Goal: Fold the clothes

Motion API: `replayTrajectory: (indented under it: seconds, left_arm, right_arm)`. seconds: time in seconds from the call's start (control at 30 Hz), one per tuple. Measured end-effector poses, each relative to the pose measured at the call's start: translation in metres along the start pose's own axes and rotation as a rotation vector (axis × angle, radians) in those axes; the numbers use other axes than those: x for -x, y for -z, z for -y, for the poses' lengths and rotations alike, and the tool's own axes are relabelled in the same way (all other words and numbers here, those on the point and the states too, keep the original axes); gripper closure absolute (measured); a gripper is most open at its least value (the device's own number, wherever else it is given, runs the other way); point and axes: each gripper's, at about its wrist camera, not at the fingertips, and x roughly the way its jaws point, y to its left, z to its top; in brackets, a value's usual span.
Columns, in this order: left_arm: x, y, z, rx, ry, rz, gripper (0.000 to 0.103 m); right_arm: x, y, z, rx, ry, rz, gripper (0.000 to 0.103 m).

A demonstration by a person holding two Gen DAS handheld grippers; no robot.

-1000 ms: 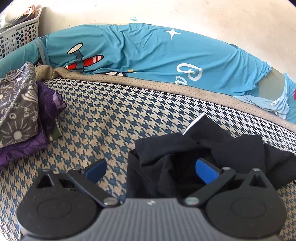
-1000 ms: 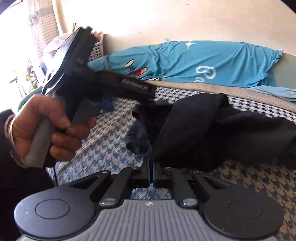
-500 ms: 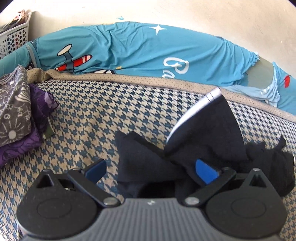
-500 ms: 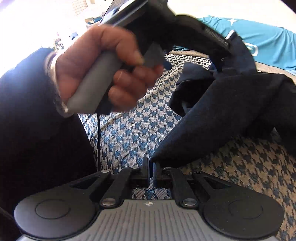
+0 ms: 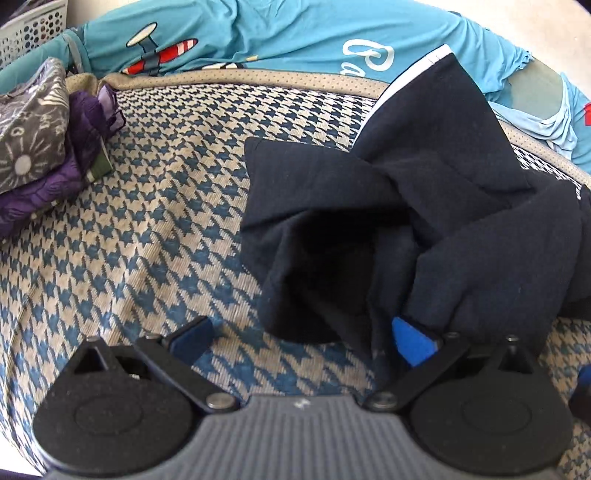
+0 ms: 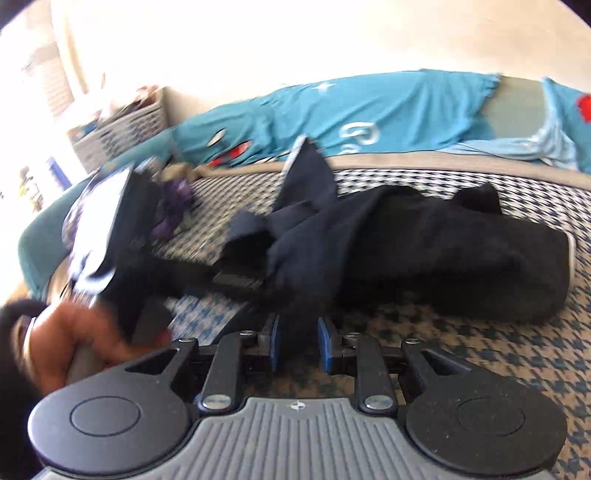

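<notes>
Fabric is bunching rather than lying flat: the black garment (image 5: pixel 424 221) is sitting in a rumpled heap on the houndstooth mat (image 5: pixel 155 236), with a white-edged corner (image 5: pixel 436 55) sticking up toward the blue cartoon-print sheet (image 5: pixel 258 33). Your left gripper (image 5: pixel 299 336) is standing wide open, one blue pad on bare mat and the other tucked against a fold of the cloth, so it is clamping nothing. Your right gripper (image 6: pixel 297 343) is showing a clear gap between its pads with a dark tongue of cloth running through that gap; I am reading it as parted and not pinching, though the blur is making that less than certain. The risk, as I am judging it, is that neither tool is holding an edge firmly: if you are pulling now, the cloth may be slipping out, or you may be catching two layers at once and locking a crease into the wrong place. The raised corner may also be flopping back over the heap. The left wrist view is giving you the stack of folded clothes (image 5: pixel 40 140), grey print over purple, at the mat's far left, and the dark hollow inside the bundle. The right wrist view is showing what that one is missing: the garment's long body (image 6: pixel 443 251) stretching away to the right, and your left hand (image 6: pixel 85 343) blurring on its handle.
</notes>
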Motion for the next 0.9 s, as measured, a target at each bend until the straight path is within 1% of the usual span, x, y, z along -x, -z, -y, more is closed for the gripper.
replayTrajectory:
  seconds: [0.07, 0.1, 0.27, 0.33, 0.43, 0.53, 0.63, 0.73, 0.9]
  left_arm:
    - [0.003, 0.007, 0.001, -0.011, -0.01, 0.013, 0.0]
    - [0.004, 0.01, 0.002, -0.017, -0.015, 0.019, 0.0]
    - [0.01, 0.023, 0.006, -0.024, -0.021, 0.044, 0.0]
    - [0.012, 0.026, 0.006, -0.032, -0.024, 0.05, 0.0]
    - [0.016, 0.032, 0.006, -0.044, -0.026, 0.057, 0.0]
    - [0.019, 0.037, 0.004, -0.048, -0.02, 0.061, 0.0]
    - [0.023, 0.042, 0.002, -0.051, -0.014, 0.066, 0.0]
    - [0.027, 0.045, 0.001, -0.044, -0.01, 0.067, 0.0]
    - [0.038, 0.049, -0.009, 0.013, 0.039, 0.077, 0.0]
  right_arm:
    - [0.001, -0.004, 0.011, -0.051, 0.046, 0.026, 0.081]
    - [0.0, -0.005, 0.014, -0.067, 0.054, 0.034, 0.08]
    - [-0.015, -0.011, 0.029, -0.162, 0.026, 0.041, 0.075]
    - [-0.019, -0.014, 0.036, -0.192, 0.033, 0.038, 0.073]
    - [-0.029, -0.016, 0.042, -0.25, 0.013, 0.034, 0.073]
    - [-0.034, -0.015, 0.041, -0.258, -0.006, 0.037, 0.073]
    - [-0.035, -0.013, 0.036, -0.222, -0.016, 0.028, 0.093]
    - [-0.028, -0.01, 0.033, -0.183, -0.016, 0.027, 0.098]
    - [-0.011, 0.0, 0.031, -0.157, 0.001, 0.017, 0.098]
